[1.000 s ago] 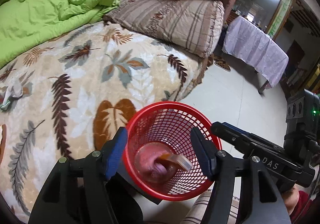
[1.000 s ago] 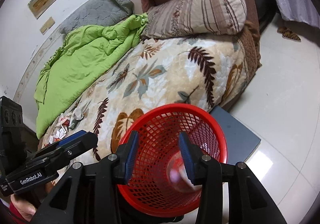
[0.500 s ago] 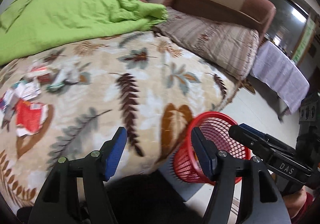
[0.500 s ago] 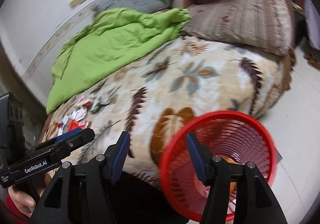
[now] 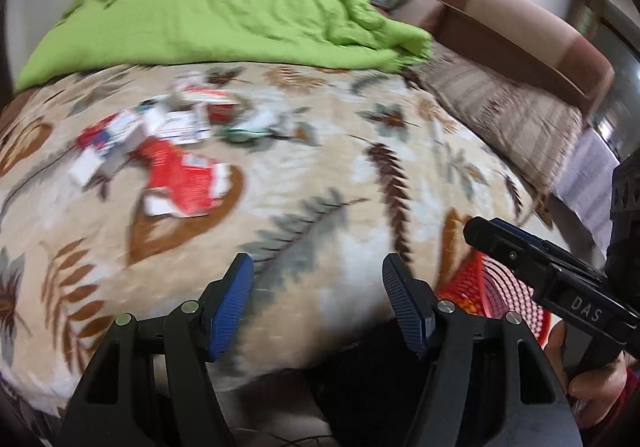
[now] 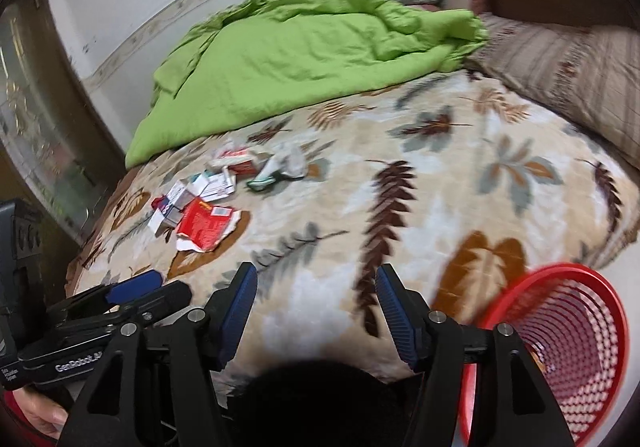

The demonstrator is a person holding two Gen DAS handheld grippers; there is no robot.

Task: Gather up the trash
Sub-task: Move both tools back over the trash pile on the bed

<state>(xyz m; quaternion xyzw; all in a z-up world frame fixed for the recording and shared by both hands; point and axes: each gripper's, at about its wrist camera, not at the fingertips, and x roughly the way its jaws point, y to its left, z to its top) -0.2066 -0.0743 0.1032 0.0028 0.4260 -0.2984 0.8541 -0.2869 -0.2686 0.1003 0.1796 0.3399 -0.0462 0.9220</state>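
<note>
- Left tongs (image 5: 318, 297): mine, blue-padded, spread wide, nothing between the pads; low centre of the left wrist view, over the near edge of the leaf-patterned beige blanket (image 5: 328, 175) on the bed.
- Right tongs (image 6: 316, 307): mine, likewise released and empty; low centre of the right wrist view.
- Trash, item one: torn red-and-white paper wrapper (image 6: 206, 225), lying flat, nearest of the heap, left of centre in the right view.
- Trash, item two: small white and red cardboard boxes (image 6: 208, 183), clustered just behind it, some touching.
- Trash, item three: crumpled white-and-green plastic packet (image 6: 280, 167), just right of the boxes.
- Receptacle: red plastic mesh basket (image 6: 560, 347), lower right of the right view, on the floor beside the bed, well apart from the heap.
- Bedding not for collection: rumpled lime-green quilt (image 6: 304, 51), upper centre.
- Handling note, my judgement: take the red wrapper first; come in low, pinch a raised torn edge, not the plush blanket beneath.
- Risk: blur hides the exact edges; I should steady before closing.
</note>
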